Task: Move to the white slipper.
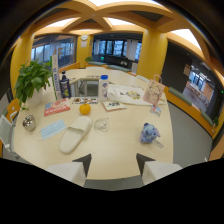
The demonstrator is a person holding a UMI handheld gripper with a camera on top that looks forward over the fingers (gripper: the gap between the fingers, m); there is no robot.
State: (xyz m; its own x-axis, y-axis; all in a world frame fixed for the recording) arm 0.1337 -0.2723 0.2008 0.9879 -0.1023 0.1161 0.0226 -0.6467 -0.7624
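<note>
The tongs [114,161] stand apart with nothing between them, held above the near edge of the desk [120,150], well short of anything on it. The white slipper [75,134] lies flat on the desk ahead of the tongs and off to their left, its toe pointing away toward an orange [85,108]. The main risk, as I judge it, is heading straight forward: that line runs toward a small clear glass [101,124] just to the right of the slipper, not to the slipper itself, so the approach needs a turn to the left. The glass looks light and could be tipped or shoved by a finger drifting wide. A face mask [52,129] lies close on the slipper's left, and a careless sweep from that side could drag it along. The orange just beyond the toe would roll if overshot. A blue plush toy [149,133] sits well apart to the right and seems out of harm's way, as do the bottles [104,86] and potted plant [31,80] farther back. Coming down too low, too early could also catch the desk's edge.
</note>
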